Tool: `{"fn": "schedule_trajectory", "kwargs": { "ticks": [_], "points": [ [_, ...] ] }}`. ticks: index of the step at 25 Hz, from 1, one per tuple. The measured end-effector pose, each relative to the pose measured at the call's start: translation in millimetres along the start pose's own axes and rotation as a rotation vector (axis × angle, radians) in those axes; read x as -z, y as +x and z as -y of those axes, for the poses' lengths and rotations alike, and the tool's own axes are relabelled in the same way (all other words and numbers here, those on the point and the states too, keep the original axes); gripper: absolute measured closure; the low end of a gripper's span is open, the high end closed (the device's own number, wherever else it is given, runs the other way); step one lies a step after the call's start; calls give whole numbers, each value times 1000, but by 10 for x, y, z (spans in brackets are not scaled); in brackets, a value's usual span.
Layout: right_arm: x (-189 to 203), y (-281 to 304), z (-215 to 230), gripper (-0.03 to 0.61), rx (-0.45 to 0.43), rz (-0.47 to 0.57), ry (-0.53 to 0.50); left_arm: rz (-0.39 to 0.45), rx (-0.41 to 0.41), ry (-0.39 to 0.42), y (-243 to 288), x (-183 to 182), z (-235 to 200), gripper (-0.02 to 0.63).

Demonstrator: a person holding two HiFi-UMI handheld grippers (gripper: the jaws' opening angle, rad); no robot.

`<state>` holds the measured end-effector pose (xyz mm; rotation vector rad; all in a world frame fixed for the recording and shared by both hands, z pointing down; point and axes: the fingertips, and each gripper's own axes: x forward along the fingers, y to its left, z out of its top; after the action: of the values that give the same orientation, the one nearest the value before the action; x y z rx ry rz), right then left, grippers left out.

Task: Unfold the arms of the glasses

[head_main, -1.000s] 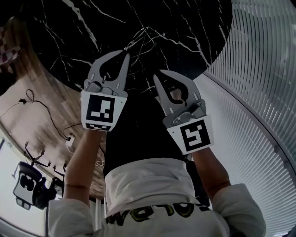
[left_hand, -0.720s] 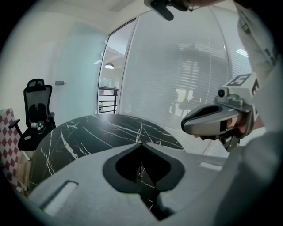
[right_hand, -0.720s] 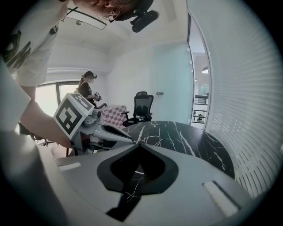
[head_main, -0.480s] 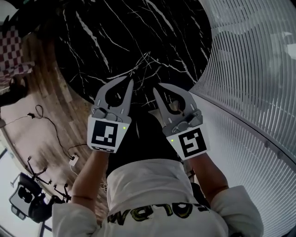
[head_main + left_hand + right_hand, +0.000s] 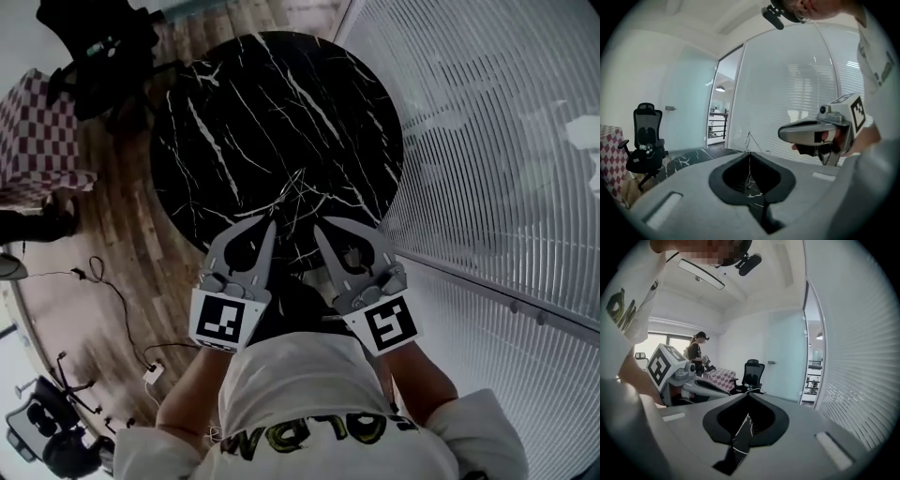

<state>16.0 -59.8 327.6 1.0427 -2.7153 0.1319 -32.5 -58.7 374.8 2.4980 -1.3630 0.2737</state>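
Thin wire-framed glasses (image 5: 292,195) lie on the near part of a round black marble table (image 5: 234,103); whether their arms are folded I cannot make out. My left gripper (image 5: 269,225) and right gripper (image 5: 318,231) are held side by side over the table's near edge, just short of the glasses. Both are shut with their tips together and nothing between them. In the left gripper view the glasses' wire (image 5: 750,139) shows just beyond my shut left gripper (image 5: 750,153), with the right gripper (image 5: 820,133) beside it. The right gripper view shows my shut right gripper (image 5: 747,395) and the left gripper (image 5: 686,380).
A black office chair (image 5: 103,56) and a checkered block (image 5: 37,131) stand past the table's left side. White slatted blinds (image 5: 497,187) run along the right. Cables (image 5: 112,291) lie on the wooden floor at left. Another person (image 5: 697,352) stands far off.
The view has pulled back, so the whole table now shows. Both grippers sit lower in frame and closer to my body, still shut. The glasses have not moved on the table.
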Motion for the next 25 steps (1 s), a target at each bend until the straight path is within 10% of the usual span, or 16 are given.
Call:
{"fn": "schedule_trajectory", "kwargs": {
  "ticks": [12, 25],
  "points": [
    [-951, -268, -8, 575, -11, 125, -38, 96, -19, 19, -347, -989, 44, 607],
    [-827, -216, -160, 548, -80, 93, -57, 162, -25, -15, -391, -1219, 140, 607]
  ]
}}
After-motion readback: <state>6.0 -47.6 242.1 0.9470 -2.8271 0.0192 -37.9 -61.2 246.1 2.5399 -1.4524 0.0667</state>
